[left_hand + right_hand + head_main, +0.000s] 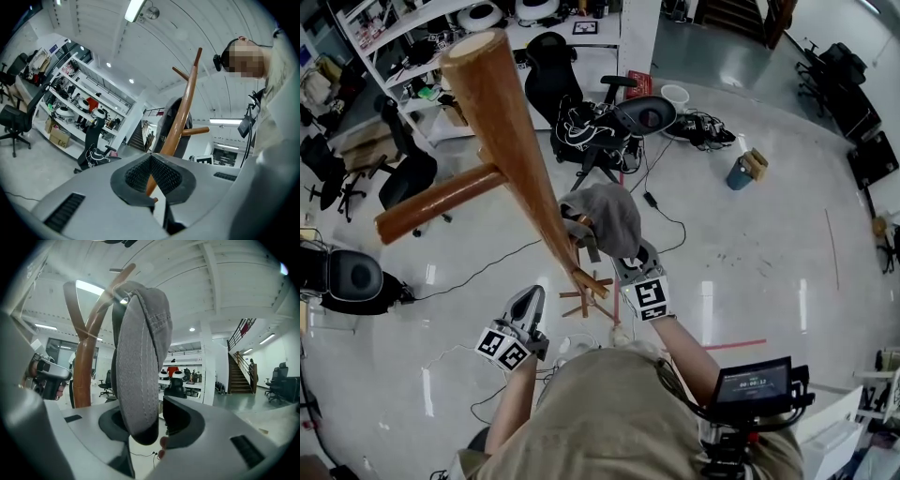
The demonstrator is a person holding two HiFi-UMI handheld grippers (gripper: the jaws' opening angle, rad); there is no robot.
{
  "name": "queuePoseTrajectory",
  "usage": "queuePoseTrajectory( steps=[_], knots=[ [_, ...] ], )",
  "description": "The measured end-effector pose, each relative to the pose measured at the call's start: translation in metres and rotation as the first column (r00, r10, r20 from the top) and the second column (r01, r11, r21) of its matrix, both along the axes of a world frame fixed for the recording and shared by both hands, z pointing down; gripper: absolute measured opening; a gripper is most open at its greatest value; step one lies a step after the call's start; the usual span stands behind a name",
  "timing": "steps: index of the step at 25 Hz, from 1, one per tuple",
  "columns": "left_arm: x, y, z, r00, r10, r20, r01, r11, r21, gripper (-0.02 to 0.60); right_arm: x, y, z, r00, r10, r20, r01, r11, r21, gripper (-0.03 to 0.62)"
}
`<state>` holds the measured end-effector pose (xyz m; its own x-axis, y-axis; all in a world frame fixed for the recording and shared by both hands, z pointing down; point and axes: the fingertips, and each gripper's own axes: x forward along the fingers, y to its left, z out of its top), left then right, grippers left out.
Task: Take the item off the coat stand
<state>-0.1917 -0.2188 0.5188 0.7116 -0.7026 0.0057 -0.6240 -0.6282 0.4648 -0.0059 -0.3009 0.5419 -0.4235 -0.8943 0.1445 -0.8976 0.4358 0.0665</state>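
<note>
At the left, the left gripper is pointing about level, with its jaws pressed fully together on nothing. In the left gripper view the wooden pole is rising just beyond the tips, not between them.

In the middle, the coat stand is standing on the pale floor. In the head view its pole is running from the upper left down toward the person. One long peg is sticking out to the left.

Just right of the pole, the grey cap is hanging from a shorter peg on the stand. Its long axis is running nearly upright. The crown is sitting at the top over the peg and the brim is pointing straight down, so the cap is showing edge-on in the right gripper view.

The right gripper is sitting under the cap with its jaws fairly wide apart, and the lower end of the brim is dipping between them. The brim is lying close to the pad at the left of the right gripper view, possibly touching it, though that is hard to tell. A clear gap is separating it from the other pad, so the cap is not clamped.
</note>
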Motion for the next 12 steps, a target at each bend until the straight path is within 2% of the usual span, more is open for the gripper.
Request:
queuePoseTrajectory(
  steps=[6,12],
  knots=[
    [0.001,-0.002,-0.011,1.000,-0.007,-0.004,0.007,0.999,0.032,0.015,-0.001,-0.001,-0.013,1.000,0.001,-0.012,-0.001,0.999,0.037,0.054],
    [0.006,0.007,0.002,1.000,0.001,-0.010,0.000,1.000,0.026,0.015,0.003,0.005,-0.010,1.000,0.003,-0.016,-0.003,0.999,0.037,0.046]
  ],
)
